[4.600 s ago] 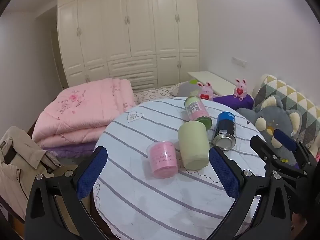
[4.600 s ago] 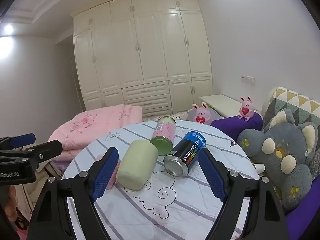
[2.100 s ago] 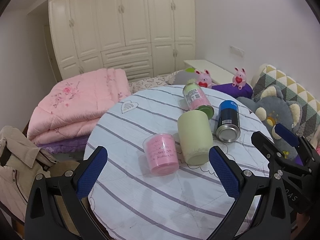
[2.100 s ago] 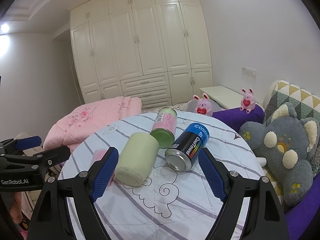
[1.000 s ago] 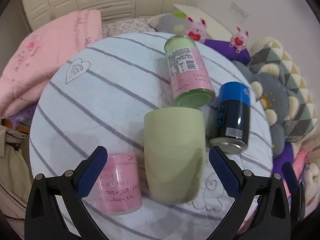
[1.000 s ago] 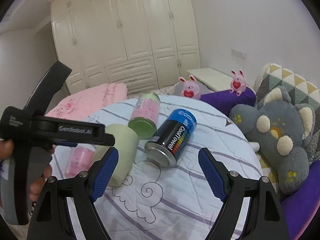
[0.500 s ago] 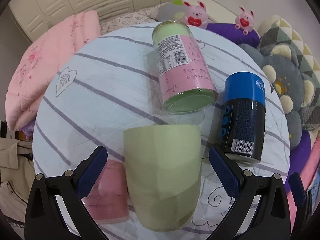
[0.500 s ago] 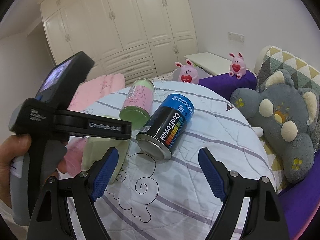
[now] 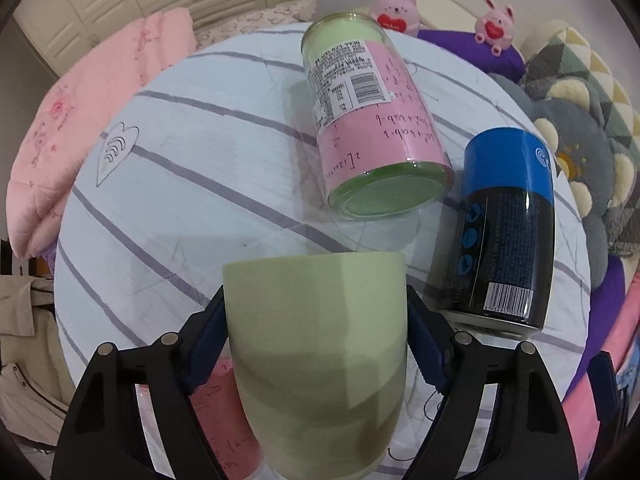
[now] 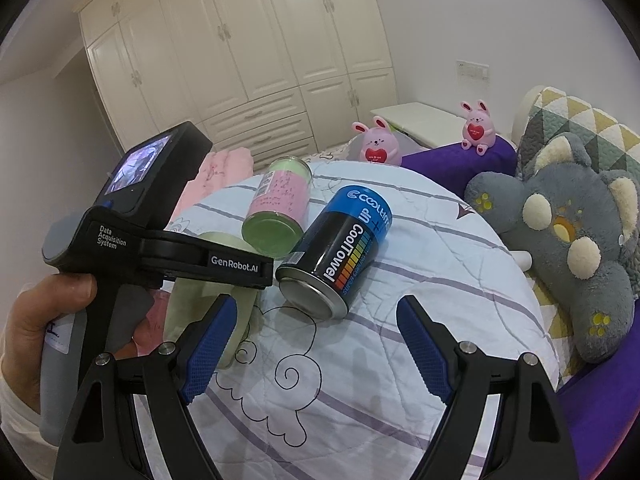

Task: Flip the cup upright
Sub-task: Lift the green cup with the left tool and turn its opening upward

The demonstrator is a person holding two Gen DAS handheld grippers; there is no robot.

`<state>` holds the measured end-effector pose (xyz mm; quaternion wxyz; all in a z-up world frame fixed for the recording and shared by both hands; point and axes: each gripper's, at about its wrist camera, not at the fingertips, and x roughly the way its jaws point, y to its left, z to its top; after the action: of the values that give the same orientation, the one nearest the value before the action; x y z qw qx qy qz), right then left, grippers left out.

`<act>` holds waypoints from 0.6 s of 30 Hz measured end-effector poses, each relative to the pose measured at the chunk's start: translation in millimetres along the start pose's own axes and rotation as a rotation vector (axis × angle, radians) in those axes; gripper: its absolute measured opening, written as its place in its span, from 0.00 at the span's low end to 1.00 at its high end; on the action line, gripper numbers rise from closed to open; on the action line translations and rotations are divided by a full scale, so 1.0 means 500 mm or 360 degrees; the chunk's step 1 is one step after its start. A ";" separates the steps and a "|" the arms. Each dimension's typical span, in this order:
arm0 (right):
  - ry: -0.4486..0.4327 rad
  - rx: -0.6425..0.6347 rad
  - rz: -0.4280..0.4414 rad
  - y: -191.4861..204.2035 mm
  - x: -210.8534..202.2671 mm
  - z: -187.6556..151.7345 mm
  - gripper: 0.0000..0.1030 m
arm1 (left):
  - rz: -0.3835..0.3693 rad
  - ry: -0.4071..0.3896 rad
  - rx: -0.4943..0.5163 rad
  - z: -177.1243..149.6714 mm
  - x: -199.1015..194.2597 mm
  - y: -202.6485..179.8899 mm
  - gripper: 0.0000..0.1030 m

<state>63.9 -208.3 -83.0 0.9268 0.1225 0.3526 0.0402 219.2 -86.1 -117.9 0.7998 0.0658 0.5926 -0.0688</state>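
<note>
Your left tongs (image 9: 316, 344) have just closed on the green cup (image 9: 320, 356), low in the frame, lying on the counter (image 9: 192, 184). Your right tongs (image 10: 316, 344) wait wide open, empty. Next, tip it up.

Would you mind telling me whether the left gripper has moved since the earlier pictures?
Yes. The left gripper has come forward over the round striped table, and its blue pads now clamp the pale green cup.
</note>
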 end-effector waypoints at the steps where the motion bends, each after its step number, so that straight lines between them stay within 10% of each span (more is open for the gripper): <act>1: 0.0001 0.0000 0.0001 0.000 0.001 0.001 0.81 | -0.0004 -0.0003 -0.0006 -0.001 -0.002 0.001 0.79; 18: -0.0008 -0.0005 -0.0019 -0.003 -0.002 -0.005 0.81 | -0.0100 -0.0156 0.0009 -0.051 -0.090 0.001 0.78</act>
<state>61.3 -209.1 -84.5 0.9281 0.1190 0.3510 0.0347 182.2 -79.4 -82.1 0.8251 0.0461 0.5544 -0.0986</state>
